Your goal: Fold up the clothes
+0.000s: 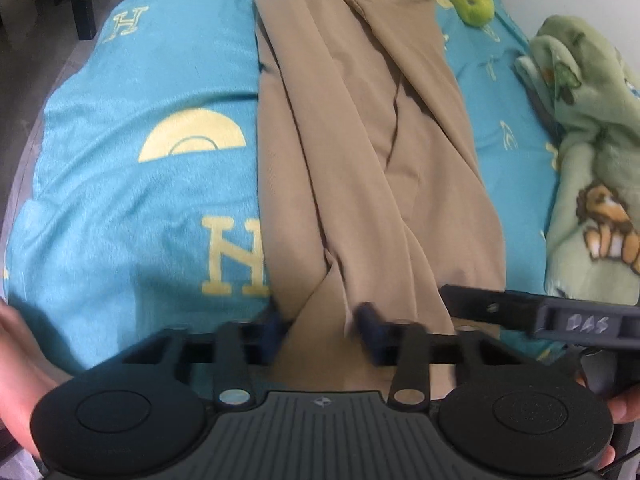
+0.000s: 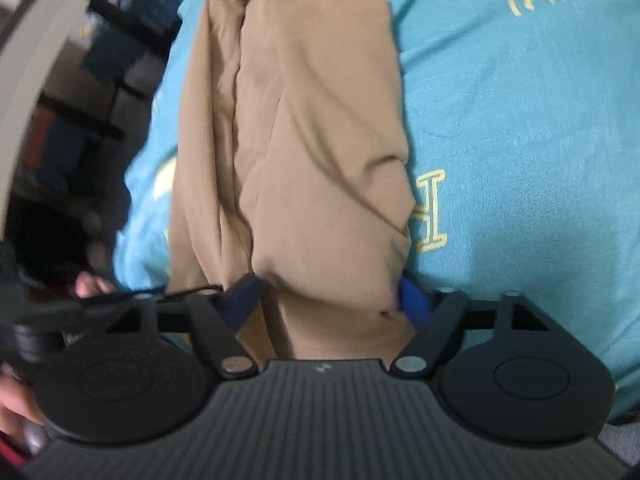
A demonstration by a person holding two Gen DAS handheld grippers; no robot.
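A tan garment lies lengthwise on a teal blanket printed with yellow letters. It runs away from me in long folds. My left gripper is shut on its near end, with the cloth bunched between the blue fingertips. In the right wrist view the same garment fills the gap of my right gripper, which is shut on a thicker bundle of the near end. The right gripper's black finger shows just right of the left one, at the garment's edge. Both views are slightly blurred.
A light green blanket with animal prints is heaped at the right of the bed. A green plush toy lies at the far end. Dark furniture stands beyond the bed's left edge. A hand holds each gripper.
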